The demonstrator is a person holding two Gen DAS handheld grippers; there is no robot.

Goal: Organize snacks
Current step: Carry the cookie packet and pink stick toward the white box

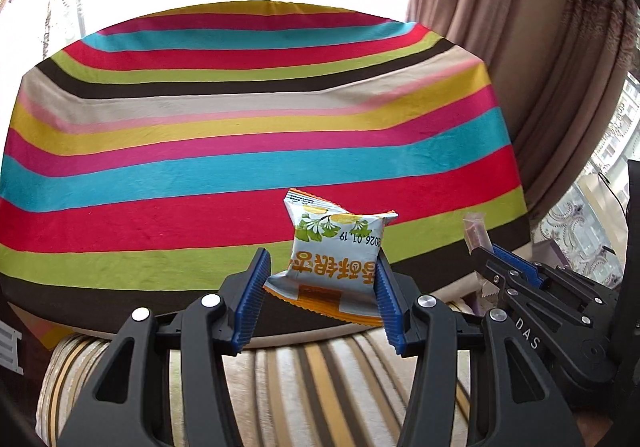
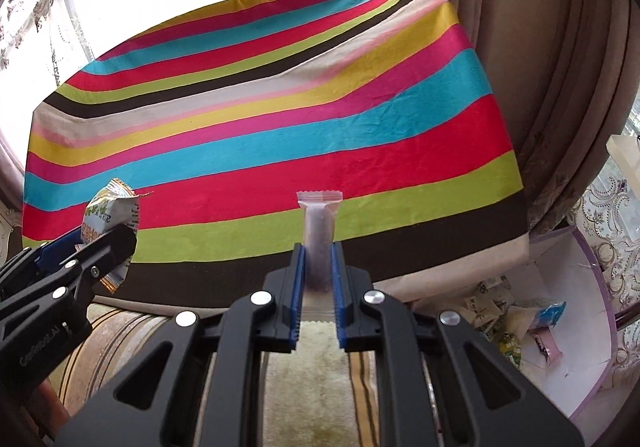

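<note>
Left wrist view: the left gripper (image 1: pixel 322 283) has its 2 blue pads (image 1: pixel 251 299) pressed against the sides of a white and orange packet (image 1: pixel 334 255), lifted clear above the near edge of the striped cloth (image 1: pixel 200 151). The packet sits upside down between the fingers — its date print and green leaves read inverted. At the right edge the right gripper (image 1: pixel 486 251) shows side-on, a thin stick (image 1: pixel 476 233) poking up from its tips. A beige curtain (image 1: pixel 500 7) hangs behind the cloth, and a striped cushion (image 1: pixel 312 379) lies below the grippers.

Right wrist view: the right gripper (image 2: pixel 319 279) is pinched narrow on the clear stick (image 2: pixel 319 243), which stands upright between the pads, dark filling inside. To the left the left gripper (image 2: pixel 96 247) carries the packet (image 2: pixel 108 215). Low on the right a lilac-rimmed box (image 2: pixel 592 331) holds several more snacks (image 2: pixel 504 319) — it sits beside the cloth's corner
</note>
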